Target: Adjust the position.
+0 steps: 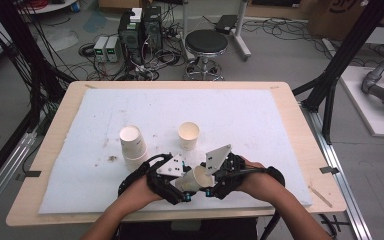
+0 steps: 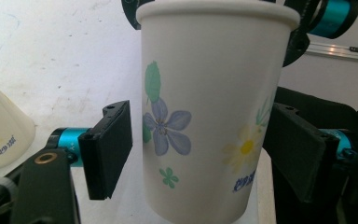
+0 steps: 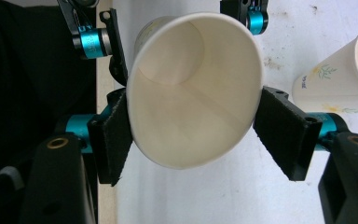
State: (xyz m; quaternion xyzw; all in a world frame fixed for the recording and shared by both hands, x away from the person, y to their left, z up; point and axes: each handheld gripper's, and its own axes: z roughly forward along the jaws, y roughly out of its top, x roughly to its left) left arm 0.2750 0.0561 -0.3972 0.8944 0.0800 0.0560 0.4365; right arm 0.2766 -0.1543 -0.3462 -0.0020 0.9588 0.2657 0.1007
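The right gripper (image 3: 193, 128) clamps a paper cup (image 3: 193, 93) at its rim: both pads press on it, and the mouth is squeezed from round into an oval. The cup lies tipped on its side, and the right gripper view looks straight into it; the inside is bare white, with nothing in it. In the high view this cup (image 1: 196, 179) hangs just above the near middle of the table, between the two hands.

The left gripper (image 2: 200, 149) straddles the same cup (image 2: 209, 107) lower down on its body. Its jaws stand about half open: the left pad (image 2: 107, 149) is clear of the wall with a gap showing, while the right pad (image 2: 298, 149) lies at or against the wall, and I cannot tell which.

The cup's wall is cream white, printed with a blue flower, green leaves, a small green blossom, a yellow-centred daisy and small blue lettering.

Farther off, an upright cup (image 1: 188, 135) stands open and empty near the table's middle, and to its left a stack of upturned cups (image 1: 133, 146) stands bottom up. A white mat (image 1: 260, 120) covers most of the wooden table (image 1: 300, 145). The right half and far part of the mat are open, and the near edge lies just below the hands.
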